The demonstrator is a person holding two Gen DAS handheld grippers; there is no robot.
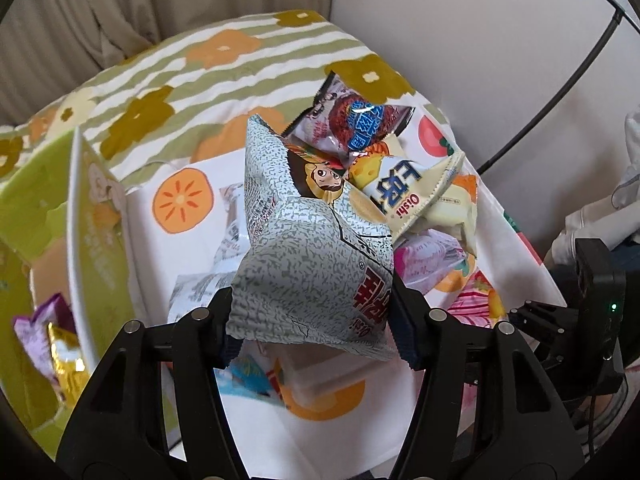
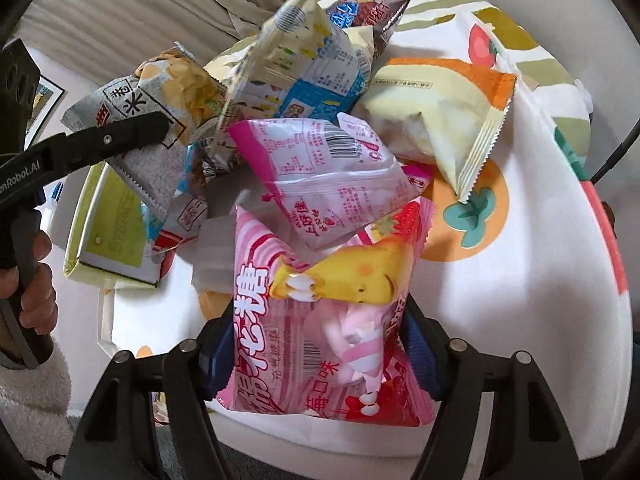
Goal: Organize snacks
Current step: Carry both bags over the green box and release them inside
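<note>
Step in hand: both tools have taken a packet from the snack pile and hold it clear for sorting. The left tool is closed on the lower end of a grey speckled bag; the bag stands up from the fingers, just beside the pile. The right tool is closed on a pink marshmallow bag, whose upper end touches or overlaps the nearest packets of the pile.

The green box lies open beside the pile, on the left tool's side, with a purple packet and a gold one inside.

Next move, as a judgement: carry the grey bag over the box wall and release it inside. The marshmallow bag must first lift free of the pile so that it drags no neighbours along.

Limits of view: the box is cut off at the frame edge and its interior is mostly hidden. The held bags mask the packets behind them. The surface under the patterned cloth cannot be identified.
</note>
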